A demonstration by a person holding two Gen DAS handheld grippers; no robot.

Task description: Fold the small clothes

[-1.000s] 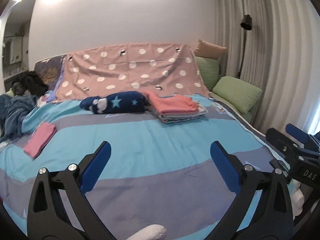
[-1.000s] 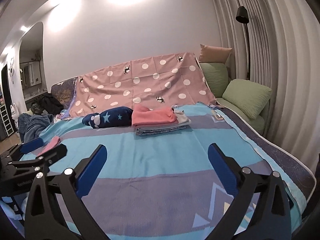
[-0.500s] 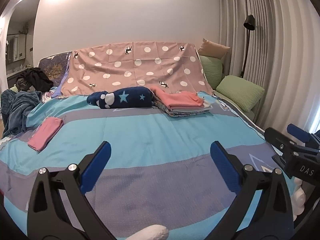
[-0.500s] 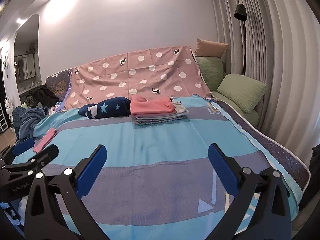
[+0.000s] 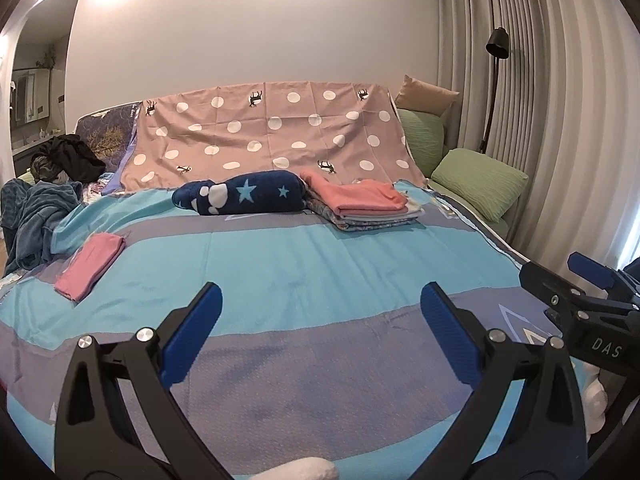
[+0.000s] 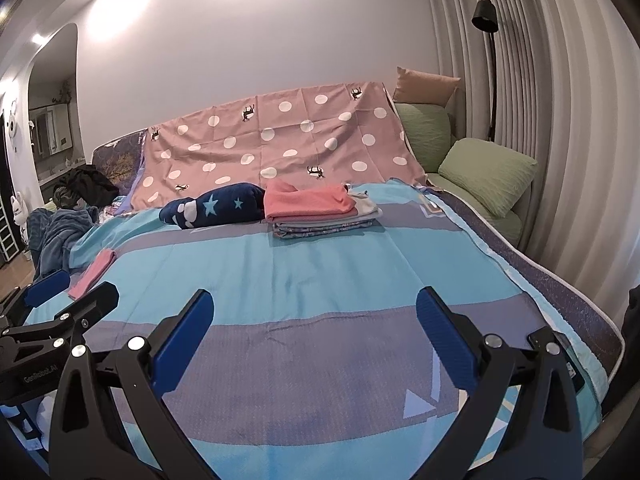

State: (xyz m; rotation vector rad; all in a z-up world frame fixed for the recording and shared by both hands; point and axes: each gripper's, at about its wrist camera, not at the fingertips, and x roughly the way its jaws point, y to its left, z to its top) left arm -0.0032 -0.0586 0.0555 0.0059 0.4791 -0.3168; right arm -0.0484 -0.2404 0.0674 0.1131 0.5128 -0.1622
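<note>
A stack of folded clothes with a pink garment on top (image 5: 366,202) (image 6: 316,208) lies at the far side of the bed. A small folded pink cloth (image 5: 91,266) (image 6: 93,274) lies at the bed's left. My left gripper (image 5: 320,312) is open and empty, held above the near part of the striped bedspread (image 5: 320,280). My right gripper (image 6: 314,312) is open and empty too, beside it to the right; it shows in the left wrist view (image 5: 580,292), and the left gripper shows in the right wrist view (image 6: 60,312).
A rolled navy star blanket (image 5: 244,194) lies left of the stack. A pink dotted sheet (image 5: 272,136) drapes the headboard. Green pillows (image 5: 478,180) and curtains are on the right, a floor lamp (image 5: 496,44) behind. Blue and dark clothes (image 5: 36,212) pile at the left edge.
Both grippers have drawn back and tilted a little, so the bed sits lower and farther in view. Both stay open and empty. Nothing on the bed moved.
</note>
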